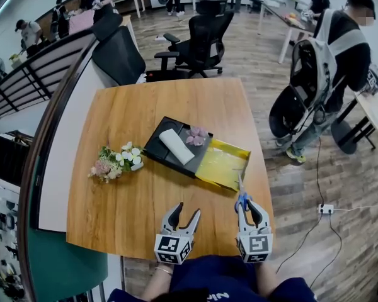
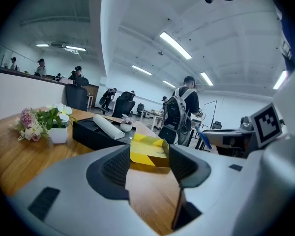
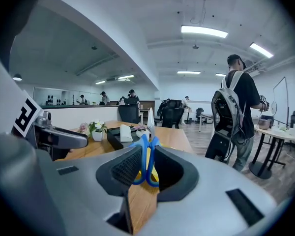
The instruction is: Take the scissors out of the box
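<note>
On worktop [image 1: 126,187], head view: we see left claw [image 1: 186,212] apart and empty over bare wood near front edge. Right claw [image 1: 246,207] is clamped on scissors [image 1: 241,190], outside black box [image 1: 156,148], blade tip at near corner of yellow lid [image 1: 222,164]. Flowers [image 1: 116,162] left of box, apart from it; open wood around both claws.

Left gripper view: we find nothing between jaws, yellow lid ahead.

Right gripper view: blue handles pinched between pads, blades pointing up. Person with backpack [image 3: 233,112] stands beyond worktop's right edge.
</note>
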